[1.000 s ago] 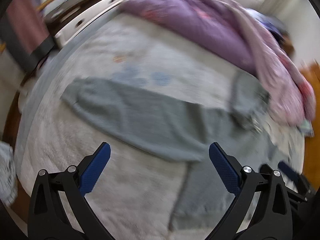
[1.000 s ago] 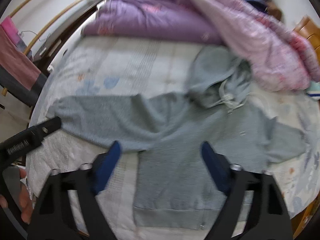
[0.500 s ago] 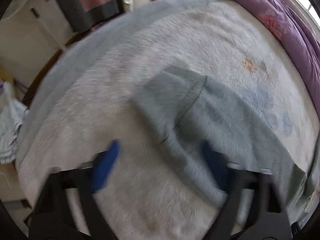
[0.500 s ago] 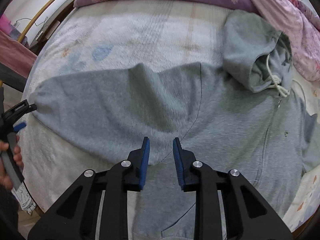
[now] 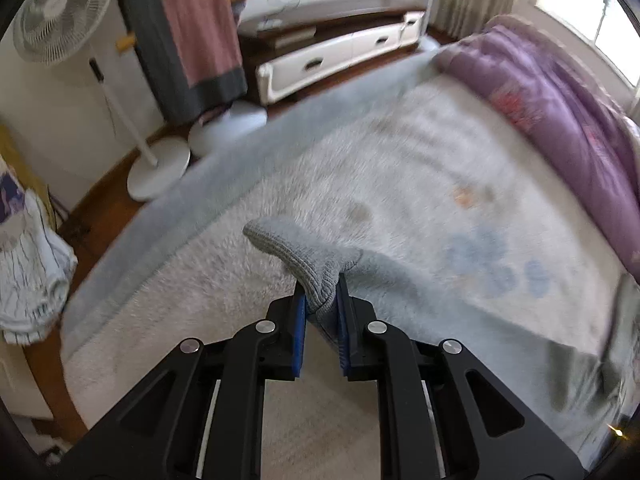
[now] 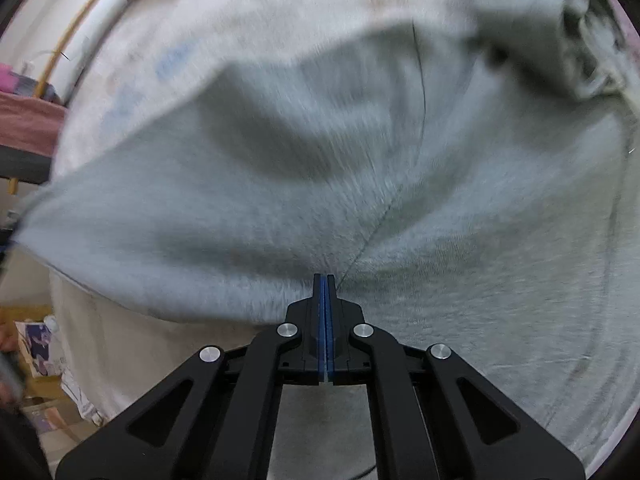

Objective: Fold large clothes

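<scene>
A grey hoodie (image 6: 440, 240) lies spread on a pale fuzzy bedspread (image 5: 400, 168). My left gripper (image 5: 320, 304) is shut on the ribbed cuff (image 5: 300, 252) of its sleeve, which bunches up between the blue pads. The sleeve (image 5: 440, 300) runs back to the right. My right gripper (image 6: 324, 280) is shut on the hoodie at the underarm seam (image 6: 372, 236), where sleeve meets body. The hood (image 6: 560, 32) lies bunched at the upper right, blurred.
A purple quilt (image 5: 560, 104) is heaped along the bed's far right. Left of the bed stand a white fan (image 5: 52, 12), a hanging pink and grey cloth (image 5: 188, 32) and a low white cabinet (image 5: 340, 60). A striped cloth (image 5: 28, 272) lies at the left edge.
Both grippers went from open to shut. The left swung to the sleeve end and closed on the cuff. The right moved down and closed on the underarm.
</scene>
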### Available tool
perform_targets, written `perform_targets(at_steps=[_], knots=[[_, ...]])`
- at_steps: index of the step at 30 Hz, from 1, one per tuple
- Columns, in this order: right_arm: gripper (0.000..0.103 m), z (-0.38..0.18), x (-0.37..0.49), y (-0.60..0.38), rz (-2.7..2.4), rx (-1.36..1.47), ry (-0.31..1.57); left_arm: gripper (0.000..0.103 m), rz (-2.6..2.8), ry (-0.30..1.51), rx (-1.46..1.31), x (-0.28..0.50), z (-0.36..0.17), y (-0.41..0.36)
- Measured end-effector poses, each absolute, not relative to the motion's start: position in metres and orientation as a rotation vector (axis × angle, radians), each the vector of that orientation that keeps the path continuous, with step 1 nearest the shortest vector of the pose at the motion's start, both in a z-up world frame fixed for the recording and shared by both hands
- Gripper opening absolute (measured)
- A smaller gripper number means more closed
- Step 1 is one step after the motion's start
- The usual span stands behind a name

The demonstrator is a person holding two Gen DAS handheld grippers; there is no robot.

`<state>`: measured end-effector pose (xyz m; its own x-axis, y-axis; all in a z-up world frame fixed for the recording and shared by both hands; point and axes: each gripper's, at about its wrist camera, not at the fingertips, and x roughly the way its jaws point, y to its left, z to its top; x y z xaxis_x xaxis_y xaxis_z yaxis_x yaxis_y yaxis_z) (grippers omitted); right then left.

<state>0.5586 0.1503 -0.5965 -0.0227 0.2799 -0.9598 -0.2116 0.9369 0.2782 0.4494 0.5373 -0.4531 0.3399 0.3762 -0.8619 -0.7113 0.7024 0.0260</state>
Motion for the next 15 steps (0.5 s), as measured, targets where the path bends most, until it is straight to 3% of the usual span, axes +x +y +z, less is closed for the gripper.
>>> perform_targets(at_steps=[6,11,15], knots=[[0.0,-0.598,0.565,0.14,0.5,0.085,1.547,0.013,0.647,0.846,-0.222,0.469,-0.38,0.449],[0.001,-0.553,0.562,0.063,0.586,0.224,1.441,0.013,0.491,0.714,-0.096,0.494,-0.321,0.316],[0.001,-0.521,0.559,-0.028,0.529,0.251,1.351,0.013,0.351,0.703,-0.03,0.527,-0.324,0.198]])
